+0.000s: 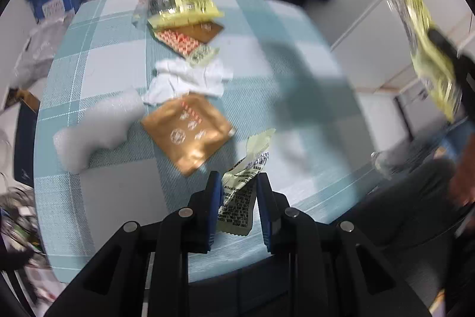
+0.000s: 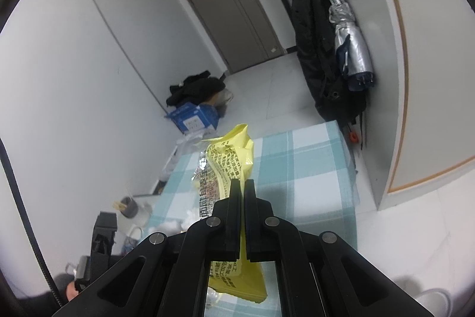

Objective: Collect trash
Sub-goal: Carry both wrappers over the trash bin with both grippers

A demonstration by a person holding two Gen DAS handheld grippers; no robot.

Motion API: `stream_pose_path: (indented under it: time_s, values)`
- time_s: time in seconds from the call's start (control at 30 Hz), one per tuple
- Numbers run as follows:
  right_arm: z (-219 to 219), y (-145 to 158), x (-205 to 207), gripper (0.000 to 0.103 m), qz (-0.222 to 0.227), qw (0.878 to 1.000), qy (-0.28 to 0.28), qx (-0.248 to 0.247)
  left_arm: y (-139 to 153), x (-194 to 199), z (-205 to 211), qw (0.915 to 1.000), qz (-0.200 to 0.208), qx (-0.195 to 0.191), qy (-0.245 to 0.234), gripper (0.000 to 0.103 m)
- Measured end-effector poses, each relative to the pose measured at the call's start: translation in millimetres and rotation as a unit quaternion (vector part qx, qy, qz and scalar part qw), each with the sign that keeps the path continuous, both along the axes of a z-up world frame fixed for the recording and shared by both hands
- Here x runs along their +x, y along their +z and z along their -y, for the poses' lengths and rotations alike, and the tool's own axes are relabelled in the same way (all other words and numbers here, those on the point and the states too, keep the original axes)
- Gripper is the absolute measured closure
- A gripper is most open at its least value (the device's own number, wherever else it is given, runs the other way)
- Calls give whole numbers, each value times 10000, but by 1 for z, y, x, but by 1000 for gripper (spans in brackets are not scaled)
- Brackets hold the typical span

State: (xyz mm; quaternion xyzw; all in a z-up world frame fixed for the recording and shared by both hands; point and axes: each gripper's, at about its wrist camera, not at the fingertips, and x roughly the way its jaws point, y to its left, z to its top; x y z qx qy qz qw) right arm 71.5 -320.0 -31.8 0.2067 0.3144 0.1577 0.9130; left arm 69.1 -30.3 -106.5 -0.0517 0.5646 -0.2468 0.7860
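Two wrappers are already lifted — the left gripper (image 1: pixel 239 183) has its fingers pinched on a crinkled pale wrapper (image 1: pixel 242 192) just above the bench (image 1: pixel 104 73), the right gripper (image 2: pixel 242 192) clamped tight on a glossy yellow packet (image 2: pixel 228 165). Beyond the pale wrapper a flat brown pouch (image 1: pixel 190 129), crumpled white tissue (image 1: pixel 187 82) and more packets remain.

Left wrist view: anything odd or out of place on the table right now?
Nothing beyond the litter itself: brown packets, crumpled white tissue and a yellow wrapper lie scattered on the checked tablecloth. No spill visible.
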Motion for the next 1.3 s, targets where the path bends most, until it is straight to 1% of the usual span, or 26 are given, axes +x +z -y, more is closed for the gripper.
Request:
stream_pose_path:
  time_s: [0.1,0.2,0.37,0.47,0.57,0.67,0.7,0.8,0.87,0.97,1.03,1.1,1.13,1.17,1.2,1.23,1.3]
  values:
    - [9,17,-8,101,205,9996,-117,124,17,3,-2,9990,83,-417,146,84]
    - [24,39,-15,101,448,9984,-246,260,44,5,3,9973,416,-583,176,84]
    - [61,78,-33,101,836,9946,-540,309,92,6,25,9912,883,-989,6,84]
    - [91,101,-49,101,1044,9909,-783,323,126,6,52,9845,1140,-1309,-261,84]
    - [122,116,-69,101,1190,9865,-1084,310,154,6,86,9769,1276,-1604,-604,84]
    - [157,121,-93,101,1238,9811,-1457,286,170,3,122,9702,1312,-1781,-991,84]
    - [169,120,-102,101,1235,9789,-1605,262,176,1,142,9672,1347,-1796,-1188,84]
    - [197,112,-123,101,1177,9723,-2013,167,182,-5,190,9602,1386,-1773,-1652,84]
    - [220,99,-140,101,1059,9668,-2322,121,182,-8,216,9574,1295,-1761,-1889,84]
    - [249,74,-159,101,760,9599,-2698,72,172,-13,258,9539,1042,-1641,-2287,90]
    - [268,51,-170,101,506,9548,-2929,62,159,-19,282,9494,771,-1563,-2613,91]
    - [283,27,-181,101,234,9498,-3116,140,143,-23,305,9427,500,-1488,-2945,92]
    - [288,17,-185,101,125,9482,-3171,169,132,-26,317,9387,300,-1438,-3118,92]
    - [295,1,-191,101,-57,9463,-3227,206,120,-30,329,9343,91,-1332,-3304,92]
    - [301,-10,-196,101,-178,9455,-3244,225,112,-32,336,9311,0,-1264,-3422,92]
    - [304,-29,-199,101,-398,9435,-3283,214,103,-37,345,9260,-91,-1199,-3579,92]
    - [308,-58,-207,101,-697,9392,-3353,250,89,-47,361,9152,-316,-959,-3901,92]
